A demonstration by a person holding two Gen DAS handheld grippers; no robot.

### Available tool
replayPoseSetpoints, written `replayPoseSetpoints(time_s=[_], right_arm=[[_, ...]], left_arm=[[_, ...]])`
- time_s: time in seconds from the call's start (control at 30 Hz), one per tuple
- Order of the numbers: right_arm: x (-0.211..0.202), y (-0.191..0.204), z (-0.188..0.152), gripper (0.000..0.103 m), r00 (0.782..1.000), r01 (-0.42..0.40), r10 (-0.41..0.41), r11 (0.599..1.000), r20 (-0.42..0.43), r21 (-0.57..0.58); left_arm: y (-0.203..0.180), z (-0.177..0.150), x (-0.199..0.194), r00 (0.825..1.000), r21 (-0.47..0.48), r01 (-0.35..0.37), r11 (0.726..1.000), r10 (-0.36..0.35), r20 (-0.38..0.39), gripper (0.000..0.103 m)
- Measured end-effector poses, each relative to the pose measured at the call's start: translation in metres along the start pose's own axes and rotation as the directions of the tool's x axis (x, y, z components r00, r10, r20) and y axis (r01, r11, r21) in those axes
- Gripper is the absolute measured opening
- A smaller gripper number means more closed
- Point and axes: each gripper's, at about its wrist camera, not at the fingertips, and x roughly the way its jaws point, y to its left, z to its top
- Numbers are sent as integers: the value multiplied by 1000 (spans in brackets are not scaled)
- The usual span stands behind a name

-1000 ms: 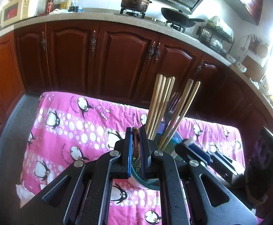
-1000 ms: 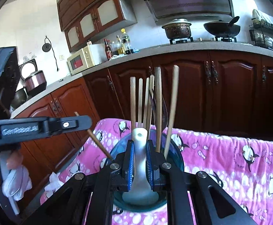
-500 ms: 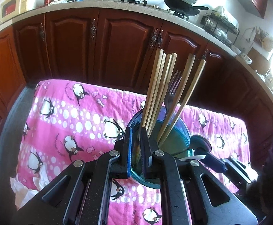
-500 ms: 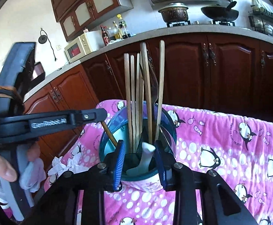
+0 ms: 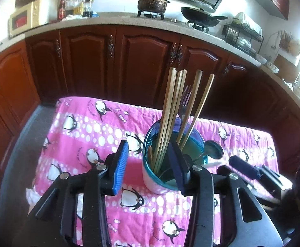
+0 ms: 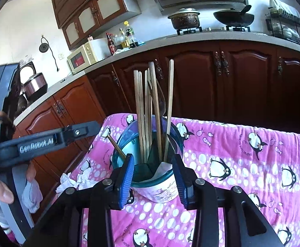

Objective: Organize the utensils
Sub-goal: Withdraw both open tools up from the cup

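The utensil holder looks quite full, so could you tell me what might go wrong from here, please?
1. The left gripper, its jaws just opened with nothing between them, has one finger at the holder rim; pulling back carelessly could tip the holder.
2. The chopsticks stand tall and lean, so a nudge might knock them out.
3. The right gripper, jaws also just opened, flanks the holder and could clip it.

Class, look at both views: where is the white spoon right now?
The white spoon lies inside the blue-rimmed holder, on its near right side in the right wrist view, beside the upright chopsticks.
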Motion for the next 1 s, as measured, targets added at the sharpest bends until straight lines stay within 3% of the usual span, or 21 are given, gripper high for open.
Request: replayPoseSetpoints(time_s=[0.37,0.57,1.0], right_arm=[[-29,12,2,43,997,70,-70,997,8,-9],[-34,20,3,54,994,112,-112,994,-12,-14],[-52,31,9,63,989,147,-147,989,13,-5]], left_arm=[[-13,-21,-34,997,12,-56,998,56,51,43],[-18,-27,-51,995,15,-71,997,70,77,43],[-21,-35,-77,988,3,-90,996,89,125,43]])
